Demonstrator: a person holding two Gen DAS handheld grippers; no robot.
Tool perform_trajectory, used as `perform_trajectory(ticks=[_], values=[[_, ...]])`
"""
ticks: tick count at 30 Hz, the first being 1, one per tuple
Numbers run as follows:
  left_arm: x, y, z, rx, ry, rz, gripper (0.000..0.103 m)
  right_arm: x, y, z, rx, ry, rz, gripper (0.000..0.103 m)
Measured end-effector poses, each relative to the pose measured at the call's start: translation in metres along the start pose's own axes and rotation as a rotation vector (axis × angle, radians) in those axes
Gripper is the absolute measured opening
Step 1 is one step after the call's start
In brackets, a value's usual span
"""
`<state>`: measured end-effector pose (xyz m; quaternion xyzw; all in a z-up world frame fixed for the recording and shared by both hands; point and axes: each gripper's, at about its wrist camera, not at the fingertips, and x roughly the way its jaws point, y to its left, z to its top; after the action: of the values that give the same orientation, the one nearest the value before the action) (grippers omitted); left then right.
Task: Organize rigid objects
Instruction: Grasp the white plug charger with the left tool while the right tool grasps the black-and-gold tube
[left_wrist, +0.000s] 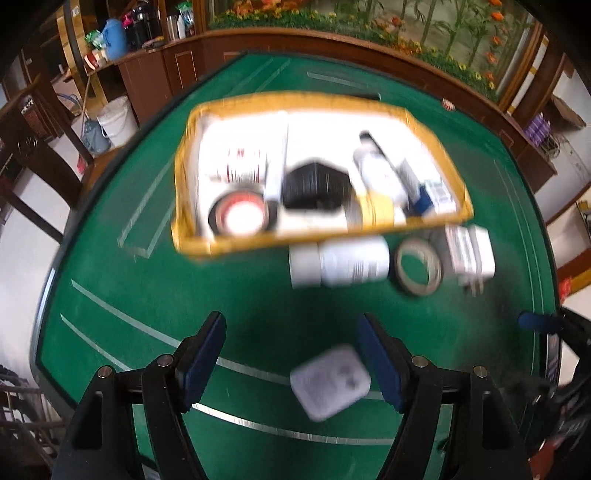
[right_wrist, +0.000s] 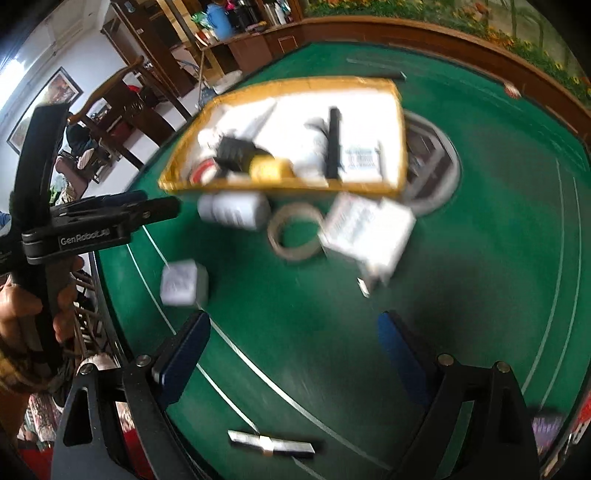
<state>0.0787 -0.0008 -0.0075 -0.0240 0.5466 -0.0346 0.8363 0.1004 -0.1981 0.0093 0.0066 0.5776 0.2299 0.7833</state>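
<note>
Now | white bottle on its side, long axis left-right | left tool, right tool both wide

Black tongs with blue pads, silver screws — white "GenRobot.AI" lettering; bare-skinned hand.

We see our left gripper spread wide over the green table, a small white box between its fingers. Farther off sits a yellow tray, a white bottle just beside it.
</note>
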Motion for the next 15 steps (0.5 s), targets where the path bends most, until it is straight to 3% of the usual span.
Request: perform_trajectory(ticks=[4, 9, 15], values=[[0.005, -0.007, -0.018, 0.031, 0.028, -0.027, 0.078, -0.001, -0.021, -0.028, 0.041, 0.034, -0.003, 0.092], [0.014, -0.024, -0.030, 0.128, 0.056, -0.052, 0.078, -0.002, -0.026, -0.038, 0.046, 0.043, 0.010, 0.091], [0.042, -0.030, -0.036, 0.197, 0.106, 0.001, 0.078, 0.004, -0.004, -0.045, -0.103, 0.089, 0.100, 0.092]])
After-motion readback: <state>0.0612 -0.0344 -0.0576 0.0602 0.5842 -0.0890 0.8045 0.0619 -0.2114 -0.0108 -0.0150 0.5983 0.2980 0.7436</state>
